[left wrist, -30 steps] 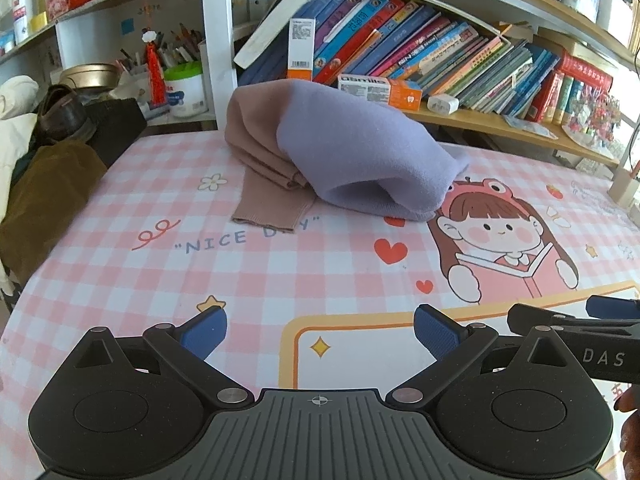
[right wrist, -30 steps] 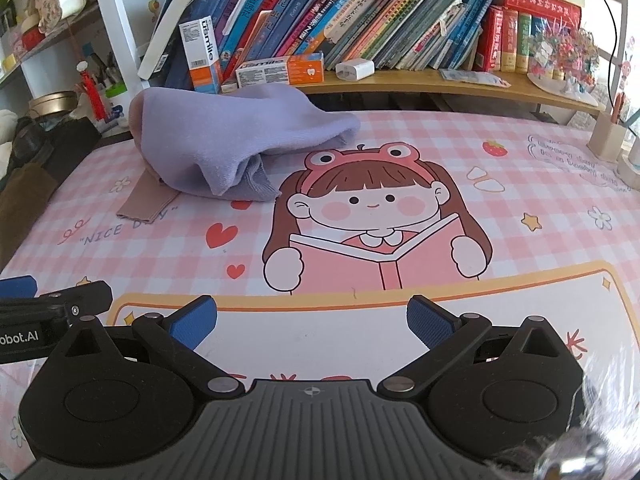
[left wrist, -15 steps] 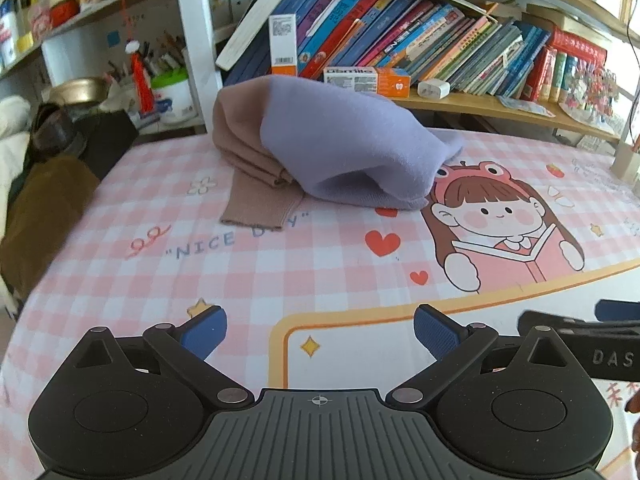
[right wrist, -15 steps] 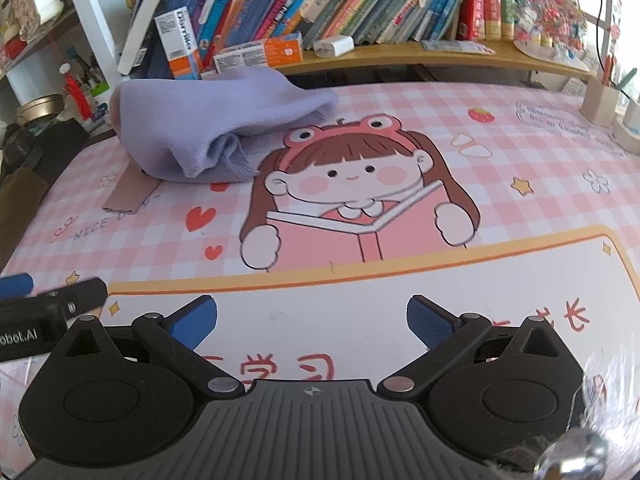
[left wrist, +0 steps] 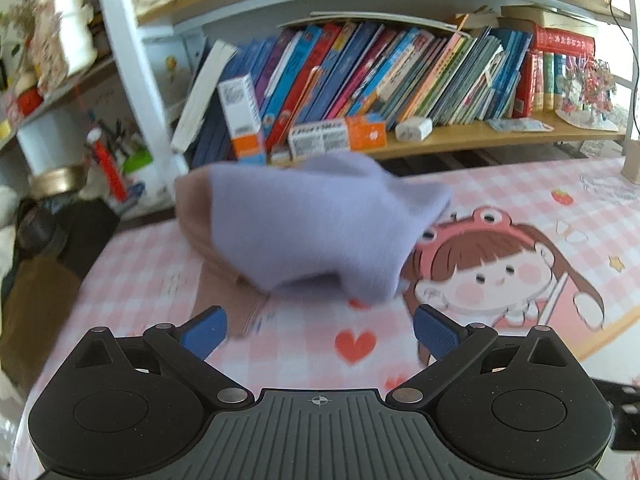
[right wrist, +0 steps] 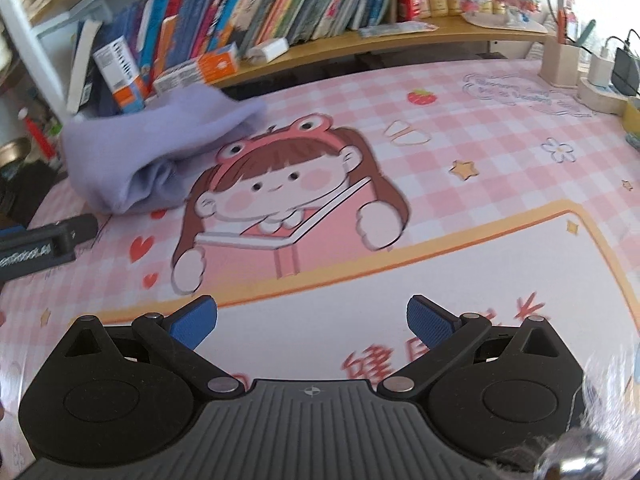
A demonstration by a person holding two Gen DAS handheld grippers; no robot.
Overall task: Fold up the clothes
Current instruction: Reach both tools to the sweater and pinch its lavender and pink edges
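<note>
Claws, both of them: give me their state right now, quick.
Left claw: open, holding nothing, just short of the lilac garment.
Right claw: open, holding nothing, over the pink table mat.

Books [left wrist: 380,76] on shelf [left wrist: 480,136]; cartoon tablecloth [right wrist: 460,168].

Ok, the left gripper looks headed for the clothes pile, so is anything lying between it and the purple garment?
Nothing visible does. The left gripper is open, with only bare mat between its fingers and the purple garment. The brown garment lies under the purple one, its end near the left finger.
</note>
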